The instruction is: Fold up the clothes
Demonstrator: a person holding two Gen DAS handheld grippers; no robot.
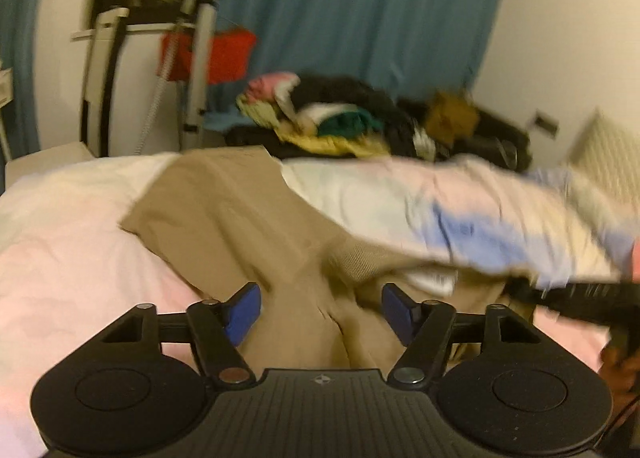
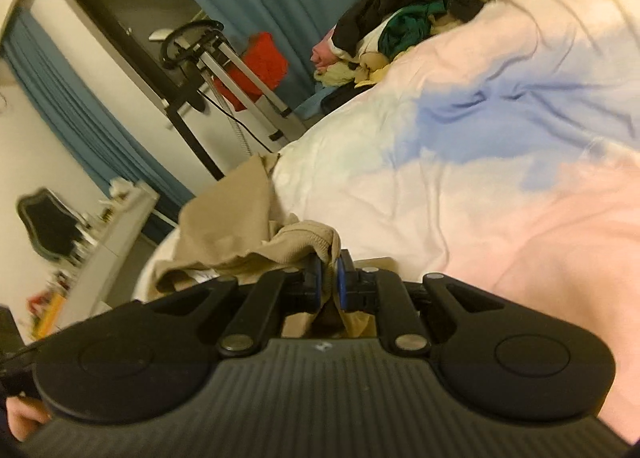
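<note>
Evidently the tan garment (image 2: 240,234) is kept pinched by the right gripper (image 2: 329,278) as an anchor, while the left gripper (image 1: 321,312) is held released over it, seemingly for a fresh hold.

No legible text or labels

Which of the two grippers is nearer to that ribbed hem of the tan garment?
Right. The right gripper is clamped on the ribbed hem. The left gripper hangs open over the tan garment, short of the hem.
</note>
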